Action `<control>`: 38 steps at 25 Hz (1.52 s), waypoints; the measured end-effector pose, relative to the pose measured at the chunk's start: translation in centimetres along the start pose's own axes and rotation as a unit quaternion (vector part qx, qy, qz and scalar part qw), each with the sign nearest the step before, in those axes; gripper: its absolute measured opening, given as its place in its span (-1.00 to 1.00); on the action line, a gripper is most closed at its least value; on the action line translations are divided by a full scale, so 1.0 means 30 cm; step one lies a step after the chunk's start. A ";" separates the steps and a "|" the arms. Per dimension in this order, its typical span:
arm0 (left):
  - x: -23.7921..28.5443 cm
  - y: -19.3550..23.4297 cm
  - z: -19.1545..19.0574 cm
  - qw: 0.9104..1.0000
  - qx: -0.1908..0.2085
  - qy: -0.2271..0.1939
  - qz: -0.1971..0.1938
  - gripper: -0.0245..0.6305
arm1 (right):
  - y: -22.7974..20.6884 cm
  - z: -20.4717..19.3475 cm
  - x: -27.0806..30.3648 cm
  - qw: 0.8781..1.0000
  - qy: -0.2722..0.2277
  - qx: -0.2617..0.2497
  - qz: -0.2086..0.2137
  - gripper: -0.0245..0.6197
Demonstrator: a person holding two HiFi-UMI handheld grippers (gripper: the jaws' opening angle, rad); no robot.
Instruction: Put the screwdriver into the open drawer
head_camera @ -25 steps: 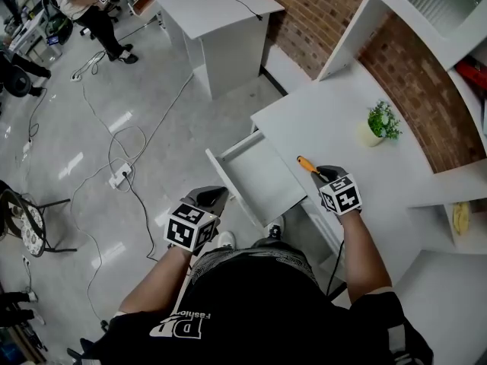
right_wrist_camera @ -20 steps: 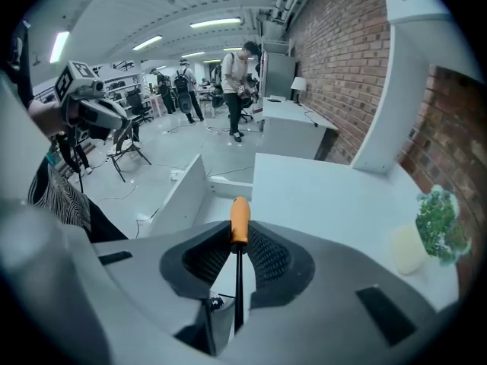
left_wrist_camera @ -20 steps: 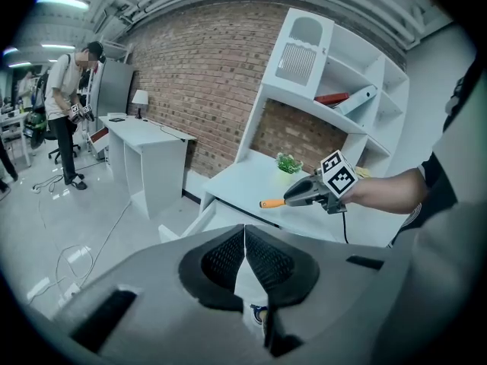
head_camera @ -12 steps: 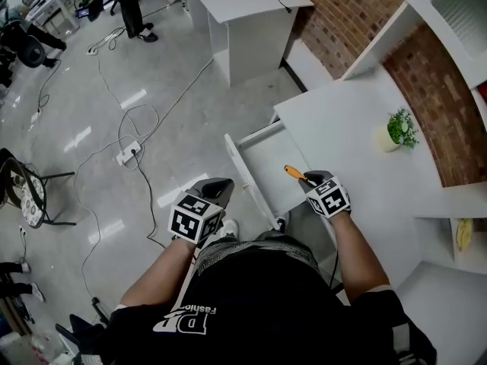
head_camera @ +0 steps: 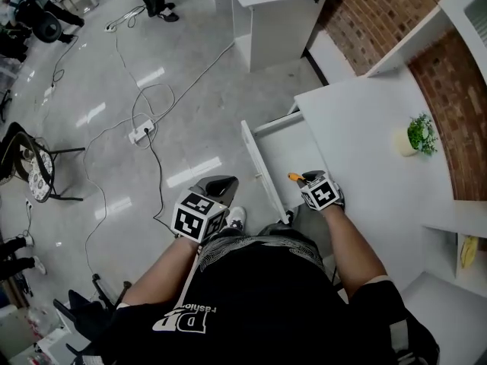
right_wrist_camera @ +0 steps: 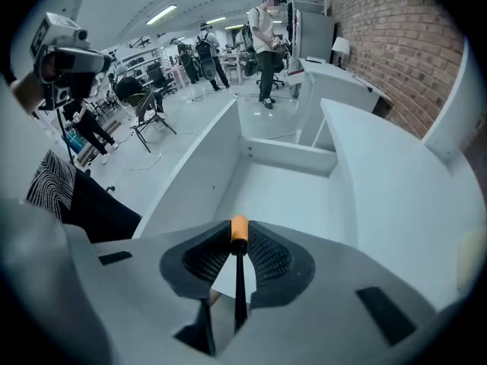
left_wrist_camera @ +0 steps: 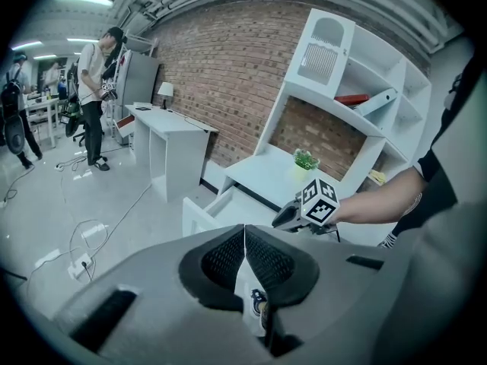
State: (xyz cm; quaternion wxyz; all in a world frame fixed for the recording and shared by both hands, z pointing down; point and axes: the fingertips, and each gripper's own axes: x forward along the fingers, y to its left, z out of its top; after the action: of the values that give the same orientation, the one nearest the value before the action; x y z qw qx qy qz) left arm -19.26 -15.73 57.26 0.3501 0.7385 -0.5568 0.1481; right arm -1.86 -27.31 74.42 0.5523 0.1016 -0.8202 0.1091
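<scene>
Far left on the floor: power strip (head_camera: 141, 132) with loose cables, well apart from the work. No bearing on the task.

Left gripper (head_camera: 215, 187): jaws clenched pad to pad with nothing between them, hanging beside the drawer's front panel but not touching it. The drawer is therefore unbraced.

Drawer (head_camera: 257, 166): pulled out from the desk, its white floor bare and its walls low.

Right gripper (right_wrist_camera: 239, 251): pointed steeply down over the drawer's near end. Its pads are clamped on the screwdriver (head_camera: 292, 177) about where the orange handle meets the dark shank. The orange end pokes forward past the pad tips, over the drawer floor. It does not look set down yet. How high it hangs above the floor I cannot tell.

Desk (head_camera: 358, 128) and potted plant (head_camera: 418, 131): off to the right, out of the way.

Risks, as I judge them:
- The hold is narrow and on a round, slim part, so the tool may pivot or slide in the pads on the way down.
- Letting go from high up could make it bounce, roll, or clatter against a wall. Release it low.
- The jaws or marker cube could catch the near wall or front panel. With nothing steadying the drawer, a knock could push it partly shut.
- Opening too early near the front edge could drop the tool outside, onto the person's feet.
</scene>
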 end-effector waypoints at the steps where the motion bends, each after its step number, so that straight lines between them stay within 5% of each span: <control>1: -0.004 0.003 -0.010 1.000 -0.003 0.004 0.003 -0.86 | 0.004 -0.003 0.022 1.000 0.006 0.002 0.004 -0.70; 13: 0.000 0.012 -0.055 0.999 -0.036 0.012 0.034 -0.86 | -0.029 0.063 0.217 0.999 0.019 0.021 0.021 -0.70; 26: -0.015 0.019 -0.145 0.994 -0.072 0.038 0.079 -0.86 | -0.136 0.208 0.355 0.995 -0.073 0.063 -0.009 -0.70; 34: 0.004 0.009 -0.188 0.992 -0.082 0.057 0.083 -0.86 | -0.124 0.083 0.433 0.999 -0.003 -0.017 -0.038 -0.68; 38: 0.006 0.019 -0.198 0.991 -0.081 0.062 0.087 -0.86 | -0.134 0.026 0.476 0.999 0.014 -0.010 -0.040 -0.69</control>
State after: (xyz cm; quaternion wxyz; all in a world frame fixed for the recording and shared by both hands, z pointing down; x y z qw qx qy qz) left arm -18.71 -11.87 61.79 0.4282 0.6459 -0.6066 0.1776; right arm -6.67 -32.04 87.65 0.5689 0.1271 -0.8085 0.0806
